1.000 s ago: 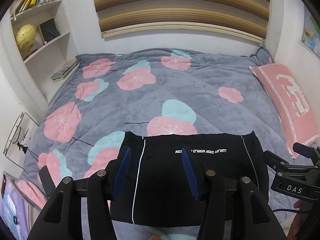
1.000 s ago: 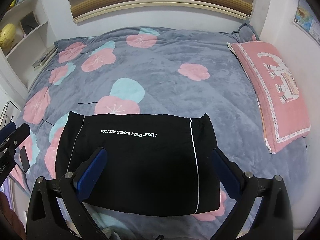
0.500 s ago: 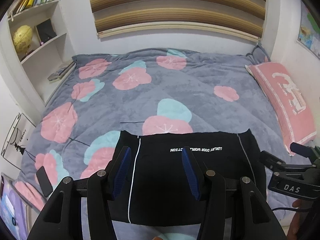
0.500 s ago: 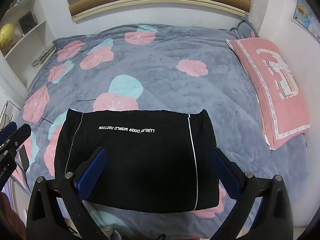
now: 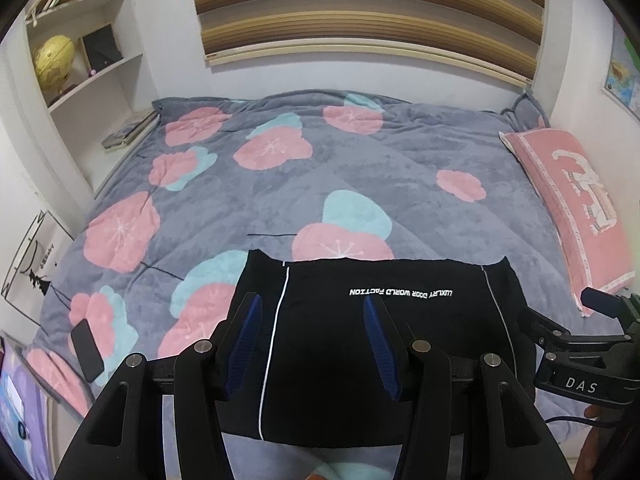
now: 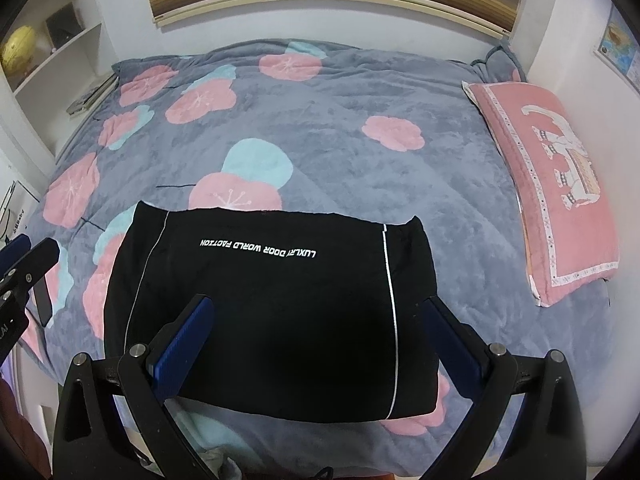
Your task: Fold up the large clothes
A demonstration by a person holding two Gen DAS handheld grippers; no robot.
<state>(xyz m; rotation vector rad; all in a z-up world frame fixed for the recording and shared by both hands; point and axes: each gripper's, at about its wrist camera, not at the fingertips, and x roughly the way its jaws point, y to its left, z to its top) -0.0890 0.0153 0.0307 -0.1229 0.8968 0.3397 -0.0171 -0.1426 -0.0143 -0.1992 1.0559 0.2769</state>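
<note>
- Your left gripper [image 5: 312, 344] hovers with its jaws wide and holds nothing.
- The black garment [image 6: 272, 312] lies folded flat near the blanket's [image 6: 340, 160] front edge; folding looks finished.
- Your right gripper [image 6: 316, 344] is wide and holds nothing; next, probably withdraw without snagging.

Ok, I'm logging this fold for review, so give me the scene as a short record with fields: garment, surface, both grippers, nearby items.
garment: black garment folded into a flat rectangle, white piping, printed text facing up
surface: grey floral blanket on a bed
left gripper: open, above the garment, holding nothing
right gripper: open wide, above the garment, holding nothing
nearby: pink pillow to the right; dark phone on the blanket to the left
</note>
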